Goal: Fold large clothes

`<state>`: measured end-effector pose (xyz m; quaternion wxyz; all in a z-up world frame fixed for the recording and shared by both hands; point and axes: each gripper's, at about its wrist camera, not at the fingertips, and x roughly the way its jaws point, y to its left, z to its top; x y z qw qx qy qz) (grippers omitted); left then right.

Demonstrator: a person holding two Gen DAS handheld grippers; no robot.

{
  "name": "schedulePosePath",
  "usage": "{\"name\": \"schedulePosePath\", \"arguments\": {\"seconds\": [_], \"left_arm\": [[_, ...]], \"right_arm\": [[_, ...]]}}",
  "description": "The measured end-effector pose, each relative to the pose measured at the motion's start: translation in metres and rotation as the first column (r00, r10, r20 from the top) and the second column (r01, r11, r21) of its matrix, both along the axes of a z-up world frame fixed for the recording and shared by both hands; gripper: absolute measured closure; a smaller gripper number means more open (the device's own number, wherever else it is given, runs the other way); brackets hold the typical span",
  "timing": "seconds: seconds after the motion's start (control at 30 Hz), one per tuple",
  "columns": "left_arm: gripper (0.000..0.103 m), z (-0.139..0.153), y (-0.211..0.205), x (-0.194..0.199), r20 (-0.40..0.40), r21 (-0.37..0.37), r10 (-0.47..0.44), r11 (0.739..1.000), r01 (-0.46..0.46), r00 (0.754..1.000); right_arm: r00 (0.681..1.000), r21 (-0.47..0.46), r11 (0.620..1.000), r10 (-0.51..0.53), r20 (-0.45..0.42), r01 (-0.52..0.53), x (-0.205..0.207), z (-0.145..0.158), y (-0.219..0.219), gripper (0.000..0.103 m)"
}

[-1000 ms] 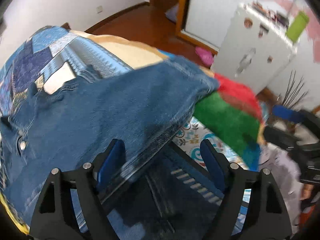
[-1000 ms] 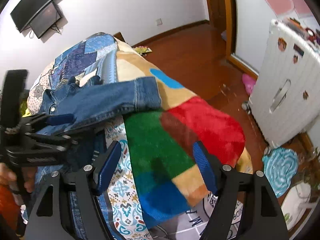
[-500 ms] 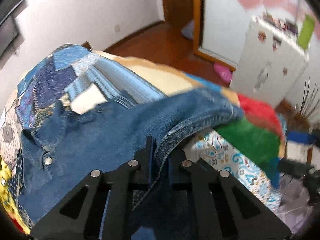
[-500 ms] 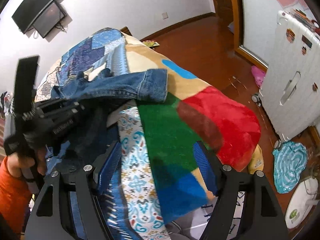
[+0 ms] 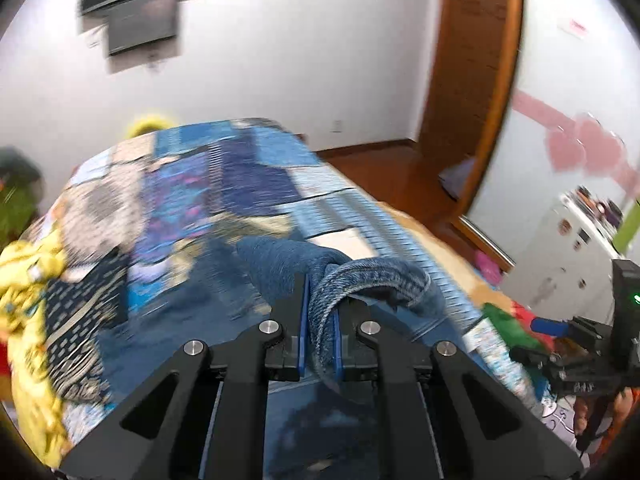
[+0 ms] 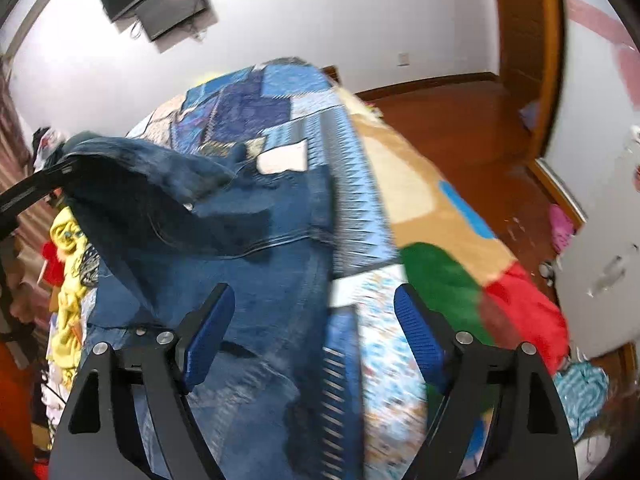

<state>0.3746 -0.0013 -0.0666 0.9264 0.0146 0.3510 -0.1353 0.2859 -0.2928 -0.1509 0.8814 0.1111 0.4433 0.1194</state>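
- Denim garment [image 5: 352, 280]: in the left wrist view there is one piece of blue denim, and one fold of it is pinched between the two blue pads of the left gripper [image 5: 320, 344], which is clenched on the cloth. The fold rises out of the jaws and curls over to the right. Below it lies one patchwork bed cover [image 5: 224, 176], and one yellow cloth [image 5: 28, 272] is bunched at the left edge. The gripper looks forward over the bed (this view is blurred). The right gripper [image 5: 560, 332] shows at the right edge, well apart.
- In the right wrist view the same denim garment [image 6: 248, 288] is spread on the bed, with one part lifted at the upper left, where the left gripper [image 6: 44, 184] holds it. The right gripper [image 6: 308, 340] is released, its two blue pads [image 6: 208, 332] wide apart; it hovers over the denim and grasps nothing. One colour-block blanket [image 6: 440, 280] lies to the right, over the edge of the bed.
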Motion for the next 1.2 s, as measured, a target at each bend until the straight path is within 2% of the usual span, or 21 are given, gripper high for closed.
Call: {"name": "schedulePosePath", "arguments": {"seconds": [0.07, 0.13, 0.2, 0.27, 0.33, 0.4, 0.5, 0.63, 0.77, 0.87, 1.0, 1.07, 1.17, 1.2], "left_arm": [[0.094, -0.011, 0.027, -0.008, -0.027, 0.002, 0.036, 0.999, -0.036, 0.999], [0.094, -0.034, 0.051, -0.017, -0.084, 0.009, 0.058, 0.998, -0.058, 0.995], [0.093, -0.061, 0.067, -0.025, -0.155, 0.013, 0.071, 0.997, -0.070, 0.985], [0.090, -0.096, 0.078, -0.033, -0.245, 0.022, 0.095, 0.995, -0.092, 0.965], [0.078, -0.124, 0.088, -0.042, -0.312, 0.025, 0.112, 0.994, -0.110, 0.943], [0.058, -0.147, 0.096, -0.050, -0.346, 0.045, 0.142, 0.990, -0.135, 0.927], [0.043, -0.149, 0.098, -0.057, -0.314, 0.068, 0.186, 0.982, -0.174, 0.931], [0.043, -0.135, 0.088, -0.048, -0.314, 0.145, 0.190, 0.978, -0.151, 0.930], [0.035, -0.117, 0.060, -0.047, -0.260, 0.193, 0.119, 0.979, -0.069, 0.958], [0.035, -0.115, 0.034, -0.045, -0.244, 0.213, 0.039, 0.977, 0.014, 0.969], [0.035, -0.132, 0.001, -0.030, -0.267, 0.295, -0.032, 0.949, 0.113, 0.963], [0.035, -0.145, -0.011, -0.020, -0.299, 0.306, -0.060, 0.939, 0.156, 0.952], [0.036, -0.153, -0.020, -0.010, -0.299, 0.322, -0.066, 0.932, 0.166, 0.952], [0.042, -0.153, -0.020, -0.008, -0.291, 0.316, -0.068, 0.935, 0.163, 0.954]], "right_arm": [[0.999, -0.014, 1.000, 0.023, -0.030, -0.023, 0.011, -0.011, 0.013, 0.024], [0.997, -0.026, 0.999, 0.041, -0.070, -0.043, 0.019, -0.025, 0.023, 0.024], [0.991, -0.042, 0.997, 0.057, -0.118, -0.062, 0.025, -0.039, 0.032, 0.024], [0.985, -0.071, 0.995, 0.062, -0.164, -0.075, 0.028, -0.053, 0.038, 0.024], [0.977, -0.088, 0.992, 0.071, -0.201, -0.090, 0.029, -0.066, 0.041, 0.024], [0.971, -0.081, 0.992, 0.078, -0.224, -0.098, 0.026, -0.074, 0.041, 0.023], [0.970, -0.074, 0.993, 0.070, -0.231, -0.089, 0.023, -0.074, 0.036, 0.020], [0.971, -0.096, 0.991, 0.066, -0.230, -0.090, 0.020, -0.072, 0.037, 0.019], [0.973, -0.105, 0.991, 0.056, -0.225, -0.081, 0.019, -0.071, 0.038, 0.019], [0.973, -0.093, 0.993, 0.052, -0.226, -0.075, 0.022, -0.073, 0.039, 0.018], [0.973, -0.094, 0.993, 0.055, -0.224, -0.078, 0.022, -0.073, 0.040, 0.018], [0.973, -0.091, 0.993, 0.056, -0.224, -0.078, 0.021, -0.073, 0.040, 0.018], [0.973, -0.082, 0.994, 0.057, -0.222, -0.077, 0.021, -0.074, 0.039, 0.018], [0.974, -0.080, 0.994, 0.058, -0.221, -0.077, 0.021, -0.074, 0.038, 0.018]]}}
